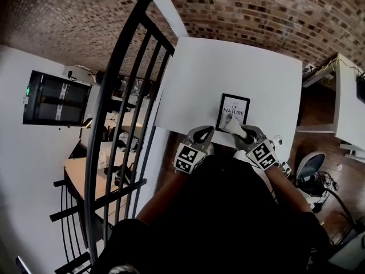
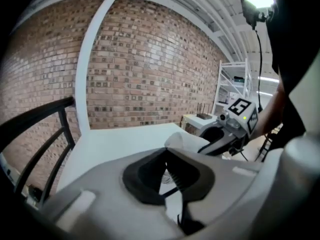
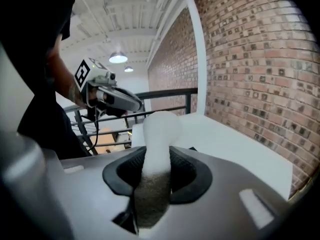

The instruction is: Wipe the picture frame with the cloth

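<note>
A black picture frame (image 1: 233, 112) with a white print lies flat near the front edge of the white table (image 1: 199, 84). My right gripper (image 1: 240, 131) hovers over the frame's lower edge and is shut on a white cloth (image 1: 232, 124). In the right gripper view the cloth (image 3: 158, 131) stands up between the black pads (image 3: 184, 171). Just left of the frame, at the table's front edge, my left gripper (image 1: 203, 132) is shut with nothing in it. The left gripper view shows the right gripper (image 2: 220, 140) and its cloth (image 2: 186, 141) close by.
A black metal railing (image 1: 122, 90) runs along the table's left side, with a drop to a lower floor beyond it. A brick wall (image 1: 239, 7) backs the table. White shelving (image 1: 348, 96) and a chair base (image 1: 311, 167) stand to the right.
</note>
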Demonstrator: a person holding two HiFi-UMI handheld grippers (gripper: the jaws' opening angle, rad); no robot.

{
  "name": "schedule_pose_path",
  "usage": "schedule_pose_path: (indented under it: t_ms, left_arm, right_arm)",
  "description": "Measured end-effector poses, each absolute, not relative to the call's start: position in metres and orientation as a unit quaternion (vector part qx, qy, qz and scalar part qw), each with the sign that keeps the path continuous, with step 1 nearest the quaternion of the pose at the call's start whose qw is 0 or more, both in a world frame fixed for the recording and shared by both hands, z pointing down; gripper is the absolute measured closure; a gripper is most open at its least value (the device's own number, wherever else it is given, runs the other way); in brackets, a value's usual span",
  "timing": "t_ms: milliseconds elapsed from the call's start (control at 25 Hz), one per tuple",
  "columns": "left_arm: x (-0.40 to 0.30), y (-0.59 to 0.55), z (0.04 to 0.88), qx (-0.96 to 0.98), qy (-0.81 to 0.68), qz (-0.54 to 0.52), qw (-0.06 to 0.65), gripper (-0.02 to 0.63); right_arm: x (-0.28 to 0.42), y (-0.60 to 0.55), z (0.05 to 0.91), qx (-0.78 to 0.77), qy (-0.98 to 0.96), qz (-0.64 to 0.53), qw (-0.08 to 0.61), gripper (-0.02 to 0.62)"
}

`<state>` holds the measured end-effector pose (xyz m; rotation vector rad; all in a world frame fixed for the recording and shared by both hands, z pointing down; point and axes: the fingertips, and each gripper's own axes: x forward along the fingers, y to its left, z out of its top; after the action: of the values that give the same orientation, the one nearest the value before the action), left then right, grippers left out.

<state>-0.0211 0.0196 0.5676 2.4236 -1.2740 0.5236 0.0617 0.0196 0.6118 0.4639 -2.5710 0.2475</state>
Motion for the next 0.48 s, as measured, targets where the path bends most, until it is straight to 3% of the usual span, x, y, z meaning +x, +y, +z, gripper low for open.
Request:
schedule_pose_path:
  t_ms: [280,480]
  left_arm:
    - [-0.018,0.026,0.489,0.89,-0.429,0.09,0.126,0.604]
    - [-0.017,0.042,0.477,0.925,-0.355,0.076,0.112,0.604]
  right_arm:
    - [0.052,0.036,0.525,0.208,-0.965,0.085,0.133,0.472]
    - [0.043,0.05,0.502,0.241,-0.961,0.071,0.119,0.472]
